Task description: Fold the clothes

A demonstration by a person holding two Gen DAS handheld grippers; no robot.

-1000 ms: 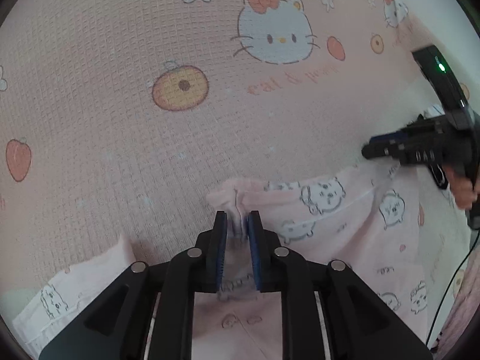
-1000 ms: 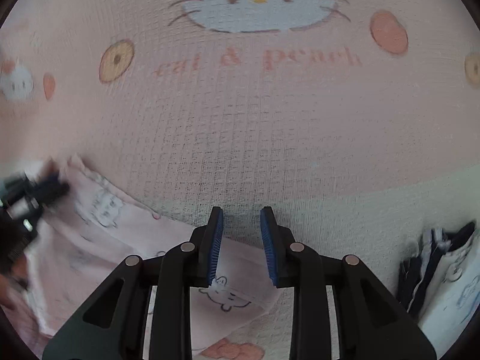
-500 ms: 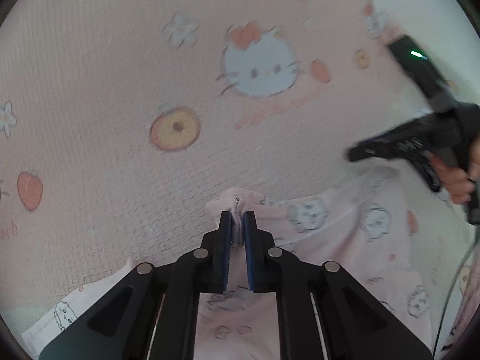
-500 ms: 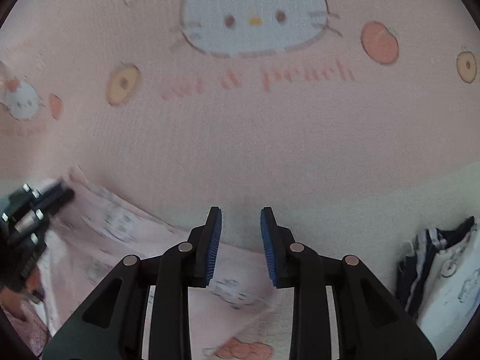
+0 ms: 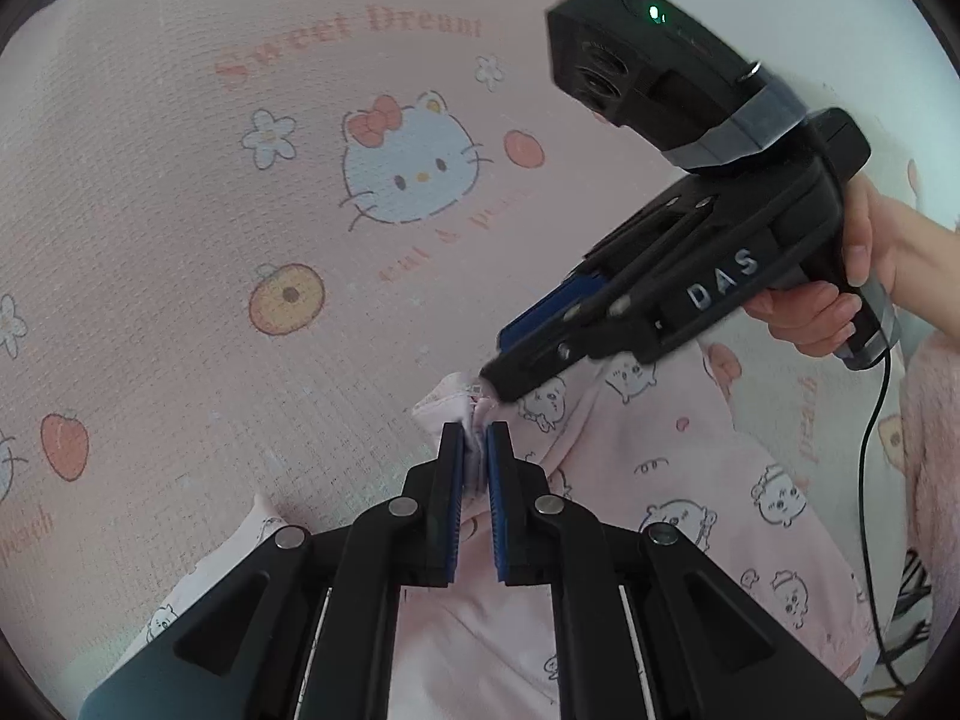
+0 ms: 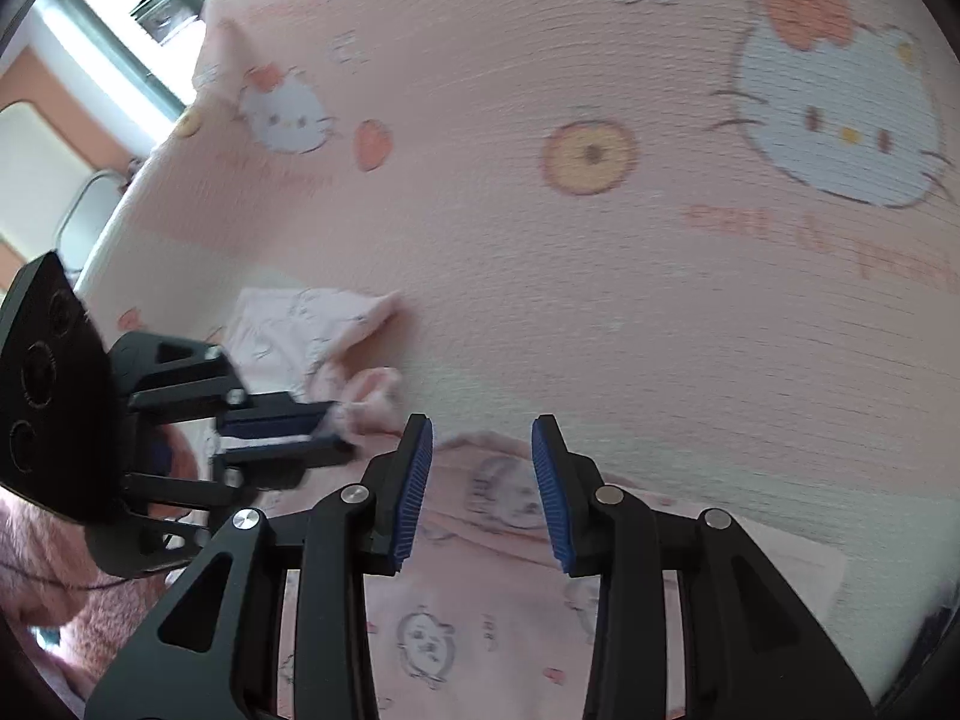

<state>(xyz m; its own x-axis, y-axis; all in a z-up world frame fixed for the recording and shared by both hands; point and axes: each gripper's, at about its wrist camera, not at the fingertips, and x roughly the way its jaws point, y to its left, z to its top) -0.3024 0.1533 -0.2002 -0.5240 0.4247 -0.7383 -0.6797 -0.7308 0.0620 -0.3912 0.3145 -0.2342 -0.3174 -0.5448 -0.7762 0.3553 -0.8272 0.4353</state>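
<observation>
A pale pink garment point(image 5: 660, 480) printed with small cartoon faces lies on the bed. My left gripper point(image 5: 474, 441) is shut on a bunched edge of it, and the fabric rises slightly between the blue pads. My right gripper point(image 5: 498, 360) reaches in from the right, its tips just above that same bunched edge. In the right wrist view the right gripper point(image 6: 483, 459) hangs over the garment point(image 6: 480, 612) with its jaws opening and nothing pressed between the pads. To its left there, the left gripper point(image 6: 336, 432) pinches a crumpled pink fold point(image 6: 369, 399).
A pink waffle blanket point(image 5: 180, 210) with cat and peach prints covers the bed. A hand point(image 5: 840, 276) in a fuzzy pink sleeve point(image 5: 936, 480) holds the right gripper, and its cable point(image 5: 870, 468) hangs down. Dark striped clothes point(image 5: 918, 576) lie at the right edge. A window point(image 6: 120, 6) shows upper left.
My left gripper closed on the garment's edge and lifted it a little. The right gripper swung in from the right, close to the left one, rolled, and its jaws widened.
</observation>
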